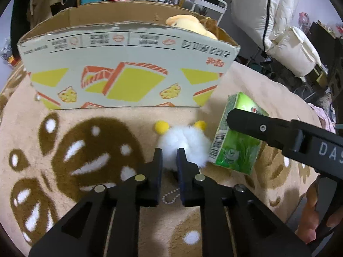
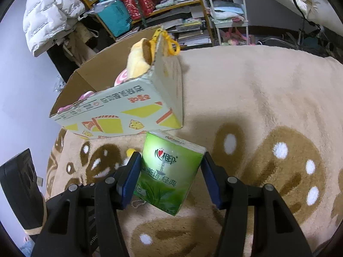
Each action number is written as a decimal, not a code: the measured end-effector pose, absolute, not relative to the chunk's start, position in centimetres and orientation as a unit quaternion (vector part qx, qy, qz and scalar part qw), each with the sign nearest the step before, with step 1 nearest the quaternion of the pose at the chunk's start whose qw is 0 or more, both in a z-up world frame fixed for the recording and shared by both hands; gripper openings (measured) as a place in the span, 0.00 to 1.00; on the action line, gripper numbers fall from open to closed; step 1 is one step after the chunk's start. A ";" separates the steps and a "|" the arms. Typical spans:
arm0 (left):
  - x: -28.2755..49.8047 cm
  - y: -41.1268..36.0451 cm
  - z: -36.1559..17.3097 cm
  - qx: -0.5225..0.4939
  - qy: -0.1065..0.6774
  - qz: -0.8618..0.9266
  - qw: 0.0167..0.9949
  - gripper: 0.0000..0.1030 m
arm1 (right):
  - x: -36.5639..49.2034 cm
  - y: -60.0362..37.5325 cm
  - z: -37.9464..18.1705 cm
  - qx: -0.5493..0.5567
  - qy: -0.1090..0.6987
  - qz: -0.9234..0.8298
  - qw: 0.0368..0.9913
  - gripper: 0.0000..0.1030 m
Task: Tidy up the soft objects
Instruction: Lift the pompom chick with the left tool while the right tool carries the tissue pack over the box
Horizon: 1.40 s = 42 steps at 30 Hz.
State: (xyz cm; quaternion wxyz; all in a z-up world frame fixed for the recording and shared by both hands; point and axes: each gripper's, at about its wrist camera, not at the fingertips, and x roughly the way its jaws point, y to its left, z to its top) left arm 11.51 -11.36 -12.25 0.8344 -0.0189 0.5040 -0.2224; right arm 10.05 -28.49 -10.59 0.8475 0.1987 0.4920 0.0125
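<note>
Right hand-held gripper (image 2: pixel 171 171), angled downward, clamps tissue pack (image 2: pixel 169 171).

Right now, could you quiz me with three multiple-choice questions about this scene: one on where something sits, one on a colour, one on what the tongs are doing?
1. Where is the yellow plush toy?
A on the rug
B in the cardboard box
C on a shelf

2. What colour is the tissue pack?
A green
B red
C blue

3. What are the right tongs doing?
A hanging empty
B gripping the tissue pack
C holding the box

B: it pokes above the box wall.
A: its wrapper is green.
B: both pads press its sides.
</note>
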 end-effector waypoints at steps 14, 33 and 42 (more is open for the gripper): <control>12.2 -14.0 -13.4 -0.006 0.512 -0.270 0.815 0.38 | 10.2 -29.2 -10.4 0.164 0.502 -0.020 0.849 0.58; 11.8 -17.0 -13.8 0.030 0.499 -0.254 0.828 0.29 | 10.0 -29.9 -9.7 0.180 0.493 -0.012 0.851 0.58; 10.9 -14.5 -11.8 0.028 0.468 -0.215 0.857 0.29 | 9.7 -29.8 -8.3 0.186 0.465 0.004 0.865 0.58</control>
